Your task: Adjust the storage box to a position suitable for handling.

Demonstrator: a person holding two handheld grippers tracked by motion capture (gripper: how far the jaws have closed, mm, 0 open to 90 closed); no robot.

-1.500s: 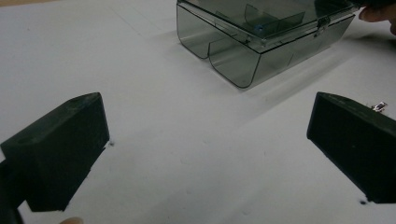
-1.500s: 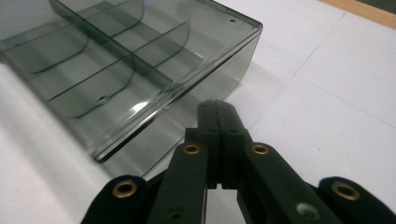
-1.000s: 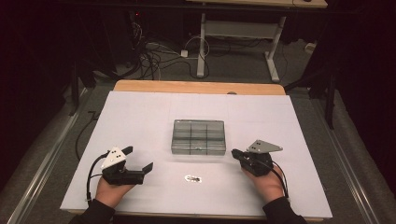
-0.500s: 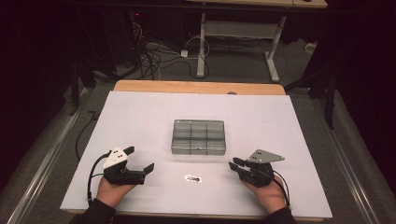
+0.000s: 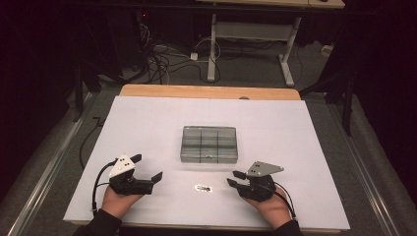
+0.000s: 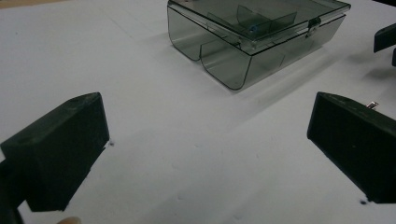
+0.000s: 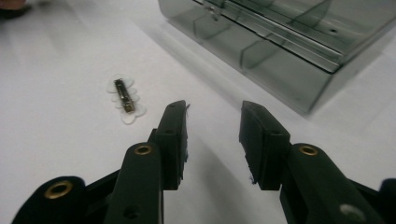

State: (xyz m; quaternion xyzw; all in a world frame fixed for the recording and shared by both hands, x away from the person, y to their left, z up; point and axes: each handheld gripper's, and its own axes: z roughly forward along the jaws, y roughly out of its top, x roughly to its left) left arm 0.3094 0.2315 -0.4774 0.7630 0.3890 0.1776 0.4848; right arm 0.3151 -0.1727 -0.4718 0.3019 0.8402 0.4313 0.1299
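A smoky clear compartment box with its lid down sits mid-table. In front of it lies a small metal clip on a clear scalloped backing. My left gripper rests on the white mat to the clip's left, open wide, with the box ahead between its empty jaws. My right gripper lies to the clip's right, pointing at it. Its jaws have just been opening and stand partly open with nothing between them. The clip lies just ahead and left of them, beside the box.
The white mat covers a wooden table whose far edge shows. Beyond it the floor holds cables and a desk frame. A metal rail runs along the left side.
My right gripper has slid back towards the front edge and a little left, and its jaws have parted from nearly shut. The left gripper, the box and the clip have not moved.
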